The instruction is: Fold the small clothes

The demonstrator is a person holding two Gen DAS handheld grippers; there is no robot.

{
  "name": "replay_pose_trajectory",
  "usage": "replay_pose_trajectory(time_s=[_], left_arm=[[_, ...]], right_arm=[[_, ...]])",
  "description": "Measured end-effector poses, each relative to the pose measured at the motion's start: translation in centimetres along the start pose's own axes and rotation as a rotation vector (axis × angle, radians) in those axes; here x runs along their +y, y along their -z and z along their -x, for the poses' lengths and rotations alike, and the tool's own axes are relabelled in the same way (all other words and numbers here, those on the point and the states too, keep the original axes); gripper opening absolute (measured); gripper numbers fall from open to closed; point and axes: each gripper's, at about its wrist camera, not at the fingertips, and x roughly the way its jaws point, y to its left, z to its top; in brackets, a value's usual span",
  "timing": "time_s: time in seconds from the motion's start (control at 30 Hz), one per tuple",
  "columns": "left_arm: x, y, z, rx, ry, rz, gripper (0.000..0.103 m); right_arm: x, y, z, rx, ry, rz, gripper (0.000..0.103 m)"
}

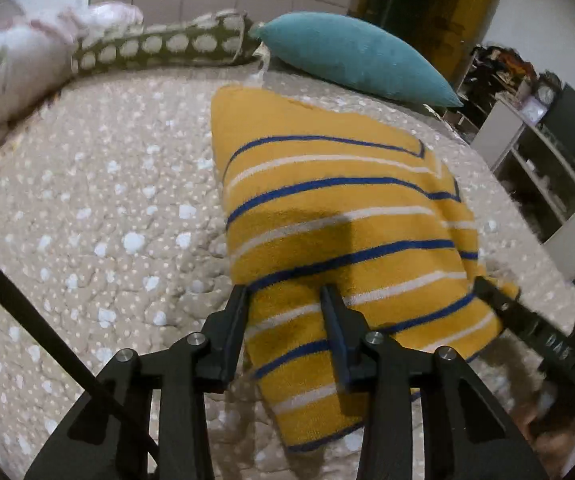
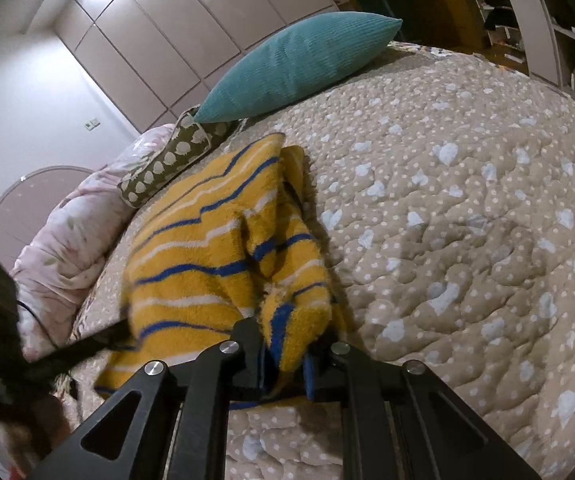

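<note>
Right tool [image 2: 283, 344] around striped garment [image 2: 191, 248]

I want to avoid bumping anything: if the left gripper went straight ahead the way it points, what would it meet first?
The left gripper already has the yellow striped garment between its open fingers, so it would push into that cloth first; the teal pillow lies well beyond.

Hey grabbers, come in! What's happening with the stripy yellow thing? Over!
Left gripper open over the yellow cloth. Right gripper shut on cloth edge, bunched and lifted. Cloth partly folded on the bed. Teal pillow beyond, not in the way.
</note>
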Motion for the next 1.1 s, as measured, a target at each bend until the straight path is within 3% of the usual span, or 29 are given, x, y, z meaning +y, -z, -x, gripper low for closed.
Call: replay_pose_trajectory(time_s=[0.13,0.2,0.23,0.27,0.3,0.37,0.47,0.6,0.7,0.73,0.77,0.83,0.97,1.03,1.1], left_arm=[[-0.6,-0.4,2.8,-0.008,0.015,-0.04,0.035],[0.1,-0.4,4.8,-0.061,0.033,-0.025,0.046],[0.8,-0.6,5.6,-0.087,0.032,-0.002,0.065],[1.7,-0.8,6.4,-0.113,0.034,0.03,0.077],[2.8,-1.1,6.6,-0.14,0.046,0.083,0.079],[4.4,-1.7,6.2,-0.12,0.074,0.143,0.08],[5.0,-2.3,4.0,-0.06,0.147,0.19,0.081],[4.9,-2.5,-0.7,0.08,0.285,0.216,0.081],[3.9,-1.8,-3.0,0.139,0.352,0.243,0.08],[3.6,-1.8,-3.4,0.153,0.36,0.24,0.066],[3.6,-2.0,-3.3,0.156,0.345,0.233,0.05],[3.6,-3.0,-1.9,0.145,0.33,0.201,0.04],[2.7,-5.4,1.8,0.079,0.229,0.073,0.04],[2.6,-5.5,2.2,0.085,0.193,0.049,0.043],[2.6,-4.5,1.2,0.127,0.103,0.033,0.049]], right_arm=[[-1.1,-0.3,0.5,0.013,-0.038,-0.025,0.016],[-1.2,-0.4,1.7,0.017,-0.081,-0.027,0.023],[-1.3,-0.6,2.6,0.006,-0.115,-0.034,0.025],[-1.4,-0.8,3.5,-0.006,-0.144,-0.039,0.032],[-1.5,-1.2,4.4,-0.022,-0.178,-0.042,0.038],[-1.5,-2.4,5.5,-0.055,-0.196,-0.035,0.061],[-0.8,-4.5,4.5,-0.037,-0.172,0.016,0.074],[-0.2,-6.3,-1.2,0.085,-0.106,0.079,0.075],[-0.1,-6.7,-4.6,0.152,-0.168,0.045,0.075],[-0.1,-6.7,-5.7,0.181,-0.205,0.03,0.067],[0.0,-6.6,-6.7,0.214,-0.226,0.011,0.05],[0.2,-6.6,-7.6,0.233,-0.238,-0.028,0.042],[1.9,-6.8,-5.9,0.194,-0.291,0.027,0.036],[2.5,-6.2,-5.3,0.175,-0.284,0.06,0.036],[2.7,-5.5,-5.6,0.167,-0.241,0.08,0.038]])
